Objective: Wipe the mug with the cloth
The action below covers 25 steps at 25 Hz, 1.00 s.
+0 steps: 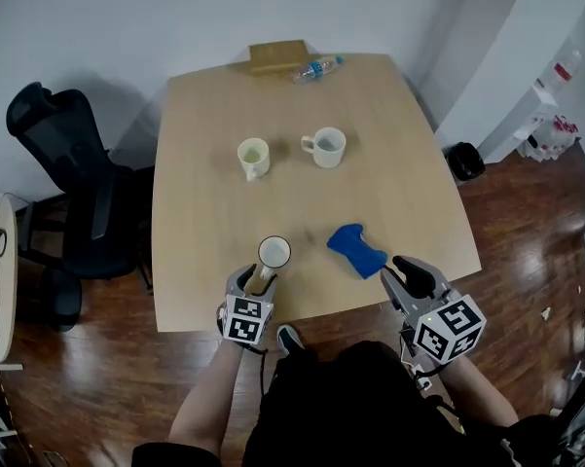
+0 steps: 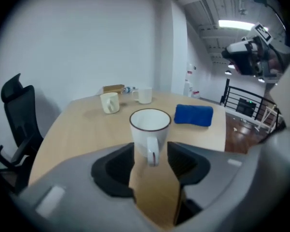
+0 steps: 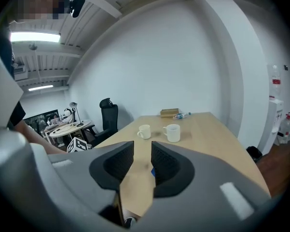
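A white mug with a dark rim stands upright near the table's front edge, its handle turned toward me. My left gripper is open wide, and the mug's handle sits between its jaws without either pad touching it. To the mug's right a folded blue cloth lies flat on the table. Just right of the cloth and near the table edge, my right gripper is above it. Its jaws stand a narrow gap apart with nothing between them.
A cream mug and a white mug stand mid-table. At the far edge lie a cardboard box and a water bottle. A black office chair stands left of the wooden table.
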Each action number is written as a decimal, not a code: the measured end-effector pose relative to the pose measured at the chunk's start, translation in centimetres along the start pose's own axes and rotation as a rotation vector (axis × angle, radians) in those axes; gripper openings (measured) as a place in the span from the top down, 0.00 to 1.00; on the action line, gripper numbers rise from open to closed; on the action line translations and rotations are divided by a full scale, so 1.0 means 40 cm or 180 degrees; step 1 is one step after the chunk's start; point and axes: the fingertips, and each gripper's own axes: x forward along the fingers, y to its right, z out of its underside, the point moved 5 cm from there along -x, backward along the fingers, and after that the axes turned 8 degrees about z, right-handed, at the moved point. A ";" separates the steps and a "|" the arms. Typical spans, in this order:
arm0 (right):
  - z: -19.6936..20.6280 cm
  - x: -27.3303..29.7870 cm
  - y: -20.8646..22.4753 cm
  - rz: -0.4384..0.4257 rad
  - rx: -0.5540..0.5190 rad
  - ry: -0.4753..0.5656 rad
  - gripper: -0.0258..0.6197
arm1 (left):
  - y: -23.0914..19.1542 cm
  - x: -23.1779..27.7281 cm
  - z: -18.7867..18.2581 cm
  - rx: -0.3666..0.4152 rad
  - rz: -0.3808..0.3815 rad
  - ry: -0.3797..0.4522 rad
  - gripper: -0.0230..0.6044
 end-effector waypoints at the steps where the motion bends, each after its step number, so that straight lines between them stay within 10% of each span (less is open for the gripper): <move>1: -0.001 0.015 -0.007 -0.0027 -0.0003 -0.0024 0.78 | -0.003 0.008 0.004 0.0024 0.0027 -0.0032 0.62; 12: 0.081 0.222 0.065 -0.0340 -0.0109 -0.0473 0.80 | 0.000 0.050 0.000 0.0216 -0.0036 -0.0109 0.67; 25: 0.350 0.424 0.097 -0.0186 -0.1667 -0.1575 0.58 | 0.022 0.048 -0.009 -0.0109 -0.0277 -0.0027 0.86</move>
